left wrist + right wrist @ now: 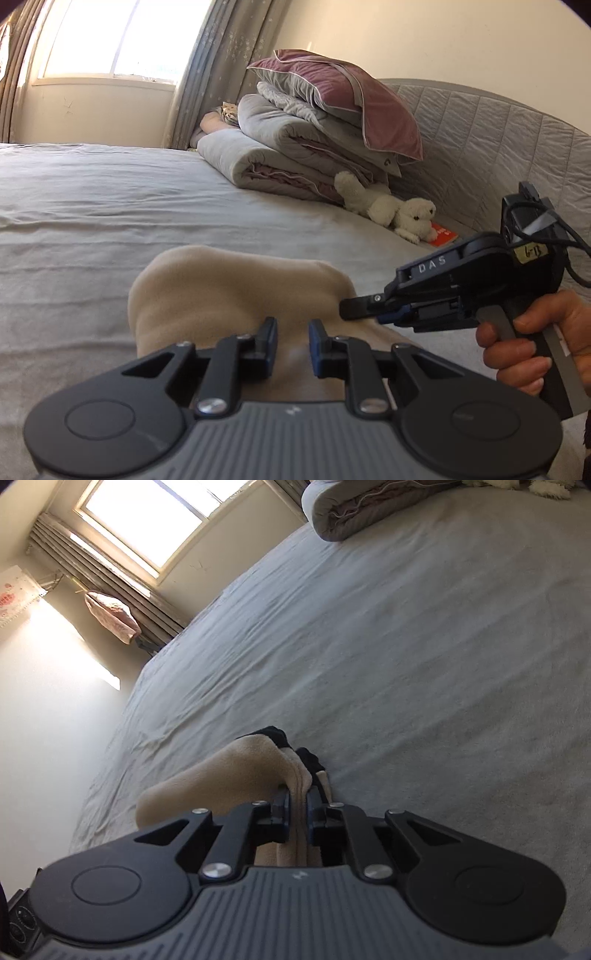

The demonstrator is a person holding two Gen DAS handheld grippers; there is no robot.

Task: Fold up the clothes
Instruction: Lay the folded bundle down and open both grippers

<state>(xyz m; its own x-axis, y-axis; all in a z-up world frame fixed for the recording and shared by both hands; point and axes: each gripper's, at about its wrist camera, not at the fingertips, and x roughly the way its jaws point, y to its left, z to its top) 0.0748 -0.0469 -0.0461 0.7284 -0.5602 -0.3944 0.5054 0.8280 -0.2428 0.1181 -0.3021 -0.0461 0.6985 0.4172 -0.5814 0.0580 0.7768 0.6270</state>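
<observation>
— Between my right tongs?
— Pinched tight on the beige fleece garment's edge, bunched on the grey bed sheet.
— Left tongs?
— Parted, gripping nothing, garment beneath.

Folded grey quilts under a mauve pillow, white plush dog beside them.
</observation>
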